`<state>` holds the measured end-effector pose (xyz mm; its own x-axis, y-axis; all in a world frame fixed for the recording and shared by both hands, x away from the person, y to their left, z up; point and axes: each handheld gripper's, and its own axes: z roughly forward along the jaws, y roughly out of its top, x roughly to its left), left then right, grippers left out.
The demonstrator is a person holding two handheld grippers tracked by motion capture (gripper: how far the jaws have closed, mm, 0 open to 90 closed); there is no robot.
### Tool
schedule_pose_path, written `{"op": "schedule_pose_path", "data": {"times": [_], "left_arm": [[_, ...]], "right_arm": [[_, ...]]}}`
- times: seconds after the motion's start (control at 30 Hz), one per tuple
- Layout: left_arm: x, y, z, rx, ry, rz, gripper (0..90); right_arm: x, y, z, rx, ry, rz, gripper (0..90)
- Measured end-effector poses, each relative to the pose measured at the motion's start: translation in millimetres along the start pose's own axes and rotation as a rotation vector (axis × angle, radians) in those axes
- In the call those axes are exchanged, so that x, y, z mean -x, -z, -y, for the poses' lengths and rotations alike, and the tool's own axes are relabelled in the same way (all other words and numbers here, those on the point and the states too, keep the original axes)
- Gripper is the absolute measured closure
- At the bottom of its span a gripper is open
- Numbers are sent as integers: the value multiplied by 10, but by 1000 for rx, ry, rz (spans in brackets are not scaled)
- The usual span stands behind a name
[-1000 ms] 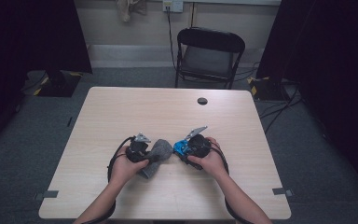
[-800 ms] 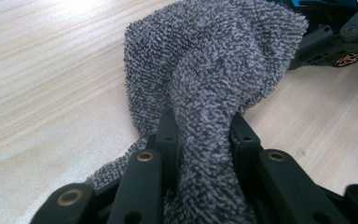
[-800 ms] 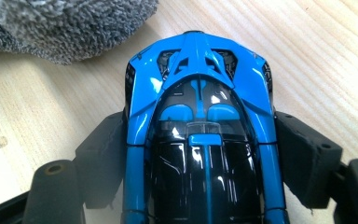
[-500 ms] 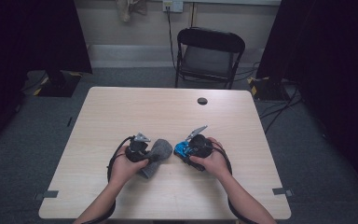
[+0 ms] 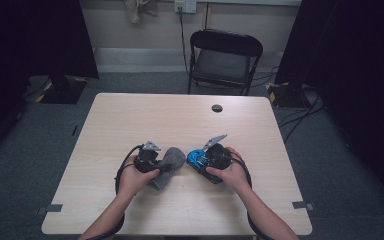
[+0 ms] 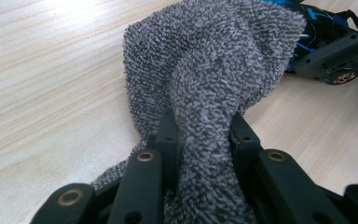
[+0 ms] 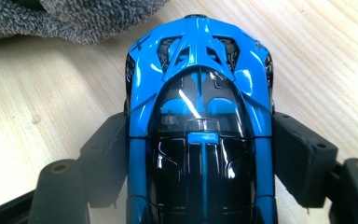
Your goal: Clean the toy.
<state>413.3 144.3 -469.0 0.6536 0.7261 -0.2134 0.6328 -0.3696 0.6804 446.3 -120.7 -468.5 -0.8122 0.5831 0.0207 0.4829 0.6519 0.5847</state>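
Note:
A grey terry cloth (image 5: 171, 160) lies bunched on the wooden table (image 5: 130, 120) near its front. My left gripper (image 5: 158, 165) is shut on it, and a fold of the cloth (image 6: 214, 60) rises between the two black jaws of that gripper (image 6: 204, 123). Just right of it sits a blue and black toy car (image 5: 196, 157). My right gripper (image 5: 202, 161) is shut on the car (image 7: 200, 93), one pad against each flank. The car's nose points at the cloth (image 7: 74, 18), almost touching it. The car (image 6: 326, 28) also lies behind the cloth in the left gripper view.
A small black round object (image 5: 217, 108) lies on the table toward the far edge. A black folding chair (image 5: 225, 60) stands beyond the table. Cables run along the floor at the right (image 5: 300, 115).

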Motion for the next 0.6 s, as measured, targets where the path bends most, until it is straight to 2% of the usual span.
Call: {"op": "schedule_pose_path", "data": {"times": [0.6], "left_arm": [[-5, -14, 14, -2, 5, 3, 712]], "right_arm": [[3, -45, 15, 11, 1, -3, 269]]}}
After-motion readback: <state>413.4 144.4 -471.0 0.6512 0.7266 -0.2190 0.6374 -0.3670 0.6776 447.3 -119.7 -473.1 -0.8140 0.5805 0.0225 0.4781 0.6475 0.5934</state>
